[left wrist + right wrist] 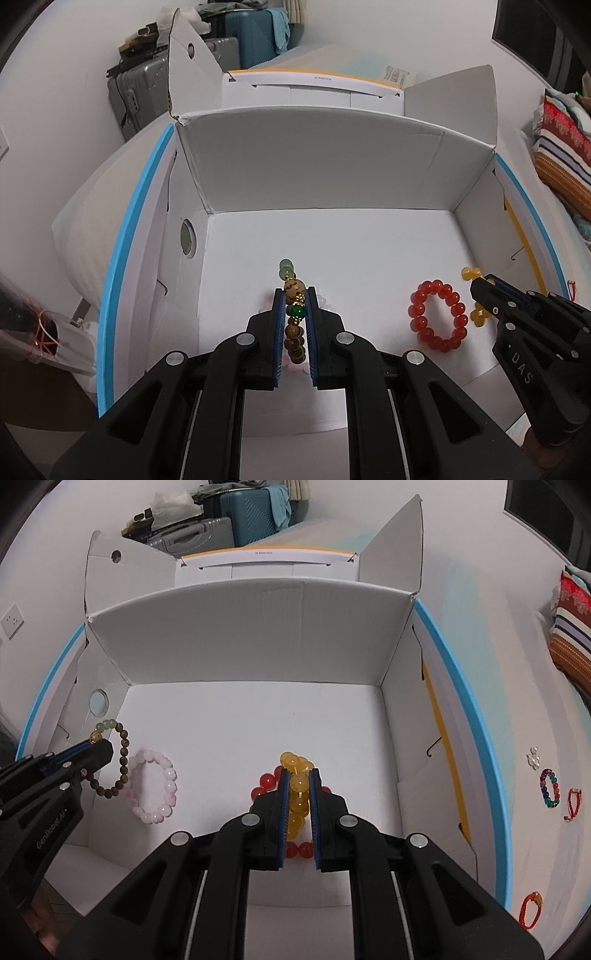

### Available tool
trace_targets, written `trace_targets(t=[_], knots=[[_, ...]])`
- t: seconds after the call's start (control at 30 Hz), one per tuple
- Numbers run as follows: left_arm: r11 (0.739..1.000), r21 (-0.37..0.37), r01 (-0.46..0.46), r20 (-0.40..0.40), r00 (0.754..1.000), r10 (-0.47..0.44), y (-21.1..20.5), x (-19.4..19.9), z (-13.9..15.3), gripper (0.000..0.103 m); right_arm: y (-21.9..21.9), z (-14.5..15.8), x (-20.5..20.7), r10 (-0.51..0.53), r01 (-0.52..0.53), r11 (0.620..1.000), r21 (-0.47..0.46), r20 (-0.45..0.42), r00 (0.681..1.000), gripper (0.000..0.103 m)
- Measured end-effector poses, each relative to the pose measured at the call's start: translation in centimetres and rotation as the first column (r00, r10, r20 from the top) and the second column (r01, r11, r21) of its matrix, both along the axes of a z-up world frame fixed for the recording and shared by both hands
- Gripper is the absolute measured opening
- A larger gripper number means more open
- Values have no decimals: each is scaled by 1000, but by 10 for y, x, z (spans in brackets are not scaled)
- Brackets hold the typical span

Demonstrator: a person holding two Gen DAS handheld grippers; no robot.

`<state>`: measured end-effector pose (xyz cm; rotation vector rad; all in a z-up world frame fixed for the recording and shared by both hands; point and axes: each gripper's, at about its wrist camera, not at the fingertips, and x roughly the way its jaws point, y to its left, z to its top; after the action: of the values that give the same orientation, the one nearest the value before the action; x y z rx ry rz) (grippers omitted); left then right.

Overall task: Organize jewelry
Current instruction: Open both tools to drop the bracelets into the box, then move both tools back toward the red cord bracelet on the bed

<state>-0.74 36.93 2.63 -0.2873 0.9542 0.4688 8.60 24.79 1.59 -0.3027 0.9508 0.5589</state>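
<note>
Your left gripper (295, 295) is clamped on the brown-and-green bead bracelet (293, 317); your right gripper (300, 775) is pinched on the yellow bead bracelet (297, 794). Both hang low inside the white box (258, 635), left and right. A pink bracelet (157, 786) and a red bracelet (437, 314) already lie on the floor. Release only over bare floor, so the strands don't tangle.

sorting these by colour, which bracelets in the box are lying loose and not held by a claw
The red bracelet and the pink bracelet lie loose on the box floor; the brown-and-green and yellow ones are each clamped in a claw.
</note>
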Motion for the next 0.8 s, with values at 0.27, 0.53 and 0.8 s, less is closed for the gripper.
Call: trace_targets(t=[0.27, 0.53, 0.8], knots=[[999, 43, -14, 28, 1000, 13, -10, -6, 19, 42, -11, 23, -10, -14, 12, 999, 43, 55, 998, 56], [995, 99, -29, 113, 993, 18, -34, -19, 54, 88, -48, 61, -14, -97, 81, 991, 103, 161, 982, 90], [990, 140, -8, 168, 986, -16, -73, -19, 79, 97, -102, 86, -10, -187, 160, 977, 140, 211, 959, 95]])
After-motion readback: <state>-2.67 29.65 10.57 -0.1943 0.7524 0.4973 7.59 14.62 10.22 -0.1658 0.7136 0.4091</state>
